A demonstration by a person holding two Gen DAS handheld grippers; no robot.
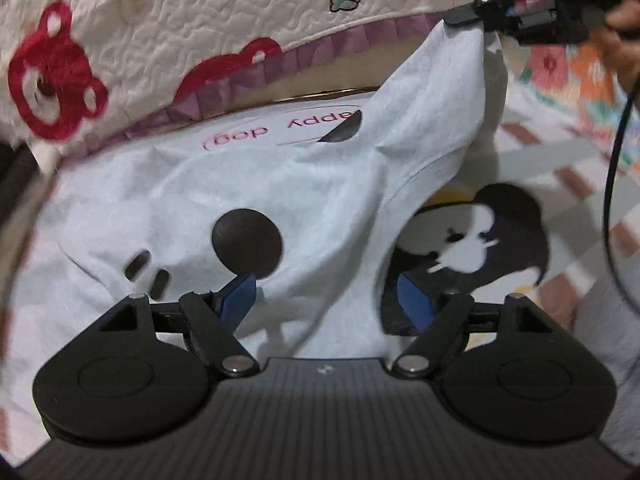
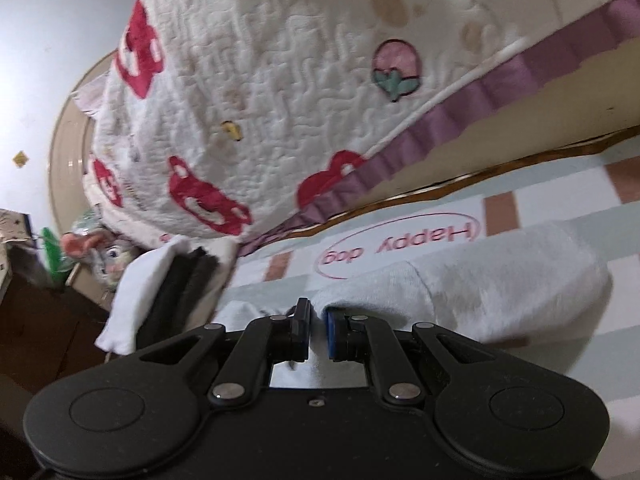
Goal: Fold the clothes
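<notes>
The white shirt [image 1: 224, 200] lies spread on a checked bedsheet [image 2: 560, 184], just below the printed "Happy dog" oval [image 2: 400, 246], with one corner lifted. The right gripper [image 1: 466, 20] is clamped narrowly on that raised corner, pulling it into a peak above the rest of the cloth. The left gripper [image 1: 326, 300] hovers over the shirt with its jaws wide and nothing pinched. A quilt [image 1: 168, 40] hangs behind the oval. To fold well, carry the raised corner across evenly, keeping the cloth taut and edges aligned.
</notes>
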